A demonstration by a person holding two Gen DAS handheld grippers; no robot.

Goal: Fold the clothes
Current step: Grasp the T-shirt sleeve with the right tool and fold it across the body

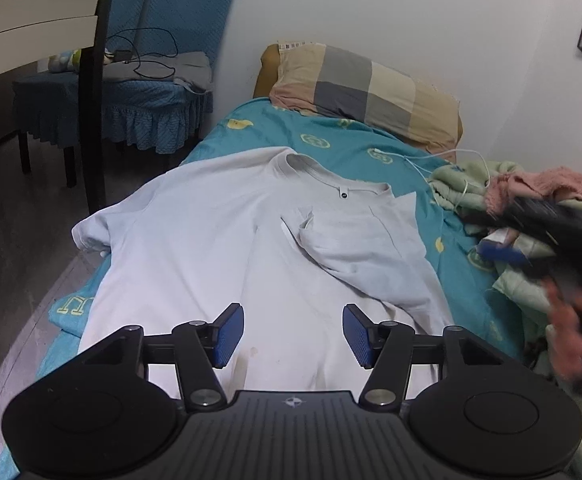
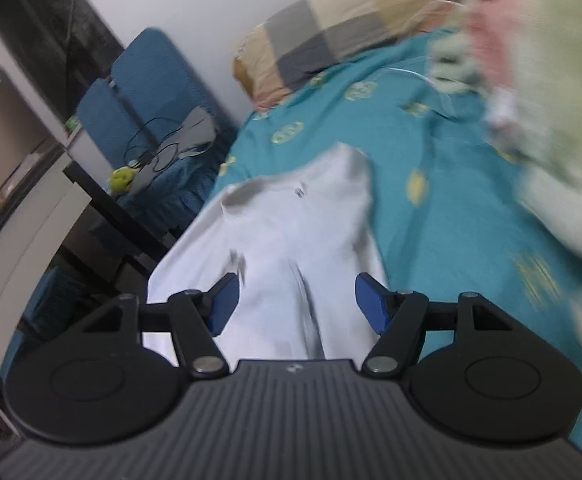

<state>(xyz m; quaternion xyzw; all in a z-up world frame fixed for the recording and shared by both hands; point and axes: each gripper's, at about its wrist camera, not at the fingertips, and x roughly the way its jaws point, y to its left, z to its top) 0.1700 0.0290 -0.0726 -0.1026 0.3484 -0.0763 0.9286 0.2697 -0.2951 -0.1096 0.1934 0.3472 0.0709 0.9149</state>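
Observation:
A pale grey T-shirt [image 1: 227, 248] lies spread on the teal bedsheet [image 1: 355, 148], collar toward the pillow. Its right sleeve is folded inward across the chest, and its left sleeve hangs over the bed's left edge. My left gripper [image 1: 293, 336] hovers open above the shirt's lower part, nothing between its blue pads. In the right wrist view, which is blurred, the same T-shirt [image 2: 291, 232] runs under my right gripper [image 2: 297, 306], which is open with empty jaws. That right gripper [image 1: 503, 252] also shows blurred at the right of the left wrist view, held by a hand [image 1: 571, 328].
A checked pillow [image 1: 367, 88] lies at the bed's head against the white wall. A heap of green and pink blankets [image 1: 531, 192] with a white cable [image 1: 443, 156] fills the right side. Blue-covered chairs [image 1: 147, 92] and a dark-legged table [image 1: 43, 20] stand left of the bed.

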